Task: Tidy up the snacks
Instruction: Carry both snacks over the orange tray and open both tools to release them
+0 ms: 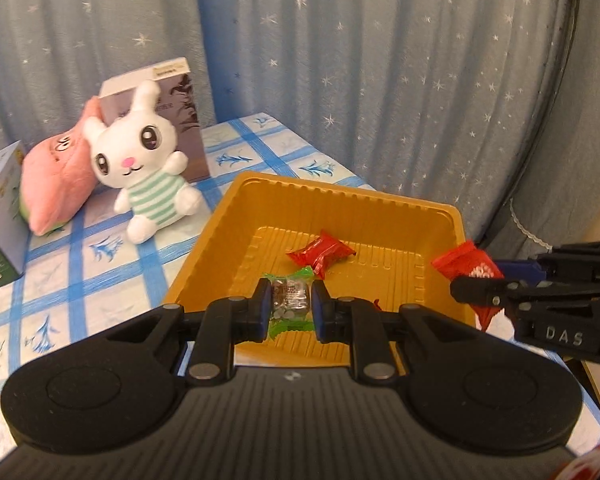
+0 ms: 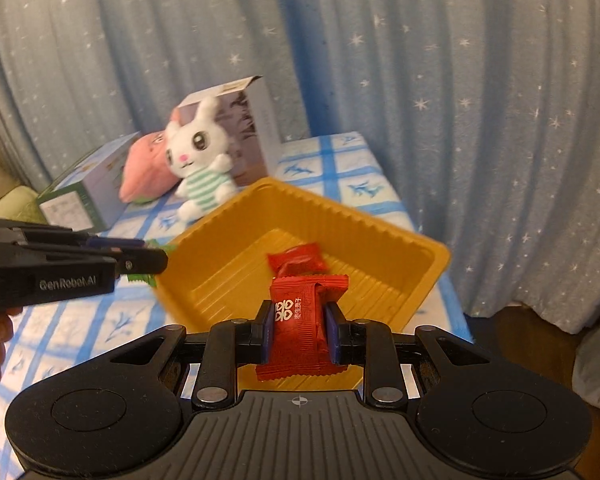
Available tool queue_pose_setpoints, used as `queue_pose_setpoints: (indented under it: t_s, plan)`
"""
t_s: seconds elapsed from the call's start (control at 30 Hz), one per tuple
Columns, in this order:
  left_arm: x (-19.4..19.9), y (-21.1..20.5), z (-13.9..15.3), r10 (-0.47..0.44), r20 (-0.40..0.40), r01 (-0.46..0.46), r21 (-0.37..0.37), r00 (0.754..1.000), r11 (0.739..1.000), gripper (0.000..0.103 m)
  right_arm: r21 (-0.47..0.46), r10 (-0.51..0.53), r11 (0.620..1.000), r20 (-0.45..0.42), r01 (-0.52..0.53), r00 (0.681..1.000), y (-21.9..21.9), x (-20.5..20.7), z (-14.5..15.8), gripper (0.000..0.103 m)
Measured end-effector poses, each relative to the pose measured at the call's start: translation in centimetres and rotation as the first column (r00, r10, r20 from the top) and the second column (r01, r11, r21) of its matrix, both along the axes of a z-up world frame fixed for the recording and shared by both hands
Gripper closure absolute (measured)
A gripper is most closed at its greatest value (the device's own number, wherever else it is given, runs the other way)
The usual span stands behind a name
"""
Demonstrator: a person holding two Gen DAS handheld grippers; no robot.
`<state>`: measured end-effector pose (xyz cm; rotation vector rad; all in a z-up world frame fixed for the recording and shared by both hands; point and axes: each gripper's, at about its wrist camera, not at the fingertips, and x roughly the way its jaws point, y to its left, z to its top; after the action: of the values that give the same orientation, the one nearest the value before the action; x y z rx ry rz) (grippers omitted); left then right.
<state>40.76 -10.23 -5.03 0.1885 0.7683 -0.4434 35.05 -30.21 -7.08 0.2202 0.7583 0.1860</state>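
Left tongs [image 1: 291, 307]: clenched on the green-wrapped candy [image 1: 290, 300], held above the near part of the yellow tray [image 1: 236, 216].
Right tongs [image 2: 299, 330]: grasping a red snack packet [image 2: 300, 320] over the tray's near rim.
Already in the tray: one red candy [image 1: 321, 252] on the floor.
Doing it well: the person carries each snack clear past the rim, lowers it close to the tray floor, then releases, one hand at a time to avoid the tongs colliding.
Worktop [image 1: 80, 264]: checked cloth, the plush rabbit [image 1: 148, 160] well clear.

Black hand-held gripper [image 1: 290, 306], blue pads [image 1: 265, 304], silver rivets.

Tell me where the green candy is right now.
The green candy is clamped in the left tool, at the near edge of the yellow tray.
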Motion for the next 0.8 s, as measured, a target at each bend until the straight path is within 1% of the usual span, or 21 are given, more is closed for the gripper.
queue_pose_setpoints:
  t_s: [0.17, 0.4, 0.67, 0.8]
  plan:
    - [2.0, -1.6, -1.3, -0.007, -0.027, 0.008, 0.027, 1.000, 1.000, 0.084, 0.000, -0.029, 1.000, 0.001, 0.029, 1.000, -1.1, 2.0, -0.3, 0.076]
    - [3.9, -3.0, -3.4, -0.004, -0.071, 0.008, 0.055, 0.997, 0.998, 0.084, 0.001, -0.041, 0.999, -0.013, 0.041, 0.999, -1.7, 3.9, -1.3, 0.076]
    - [5.1, -3.7, -5.6, 0.001, -0.120, 0.009, 0.083, 0.993, 0.996, 0.084, 0.017, -0.062, 0.998, -0.034, 0.062, 0.998, -2.2, 4.5, -2.4, 0.076]
    - [5.4, -3.7, -6.2, -0.004, -0.131, 0.016, 0.090, 0.991, 0.996, 0.084, 0.017, -0.068, 0.997, -0.039, 0.069, 0.997, -2.4, 4.7, -2.6, 0.076]
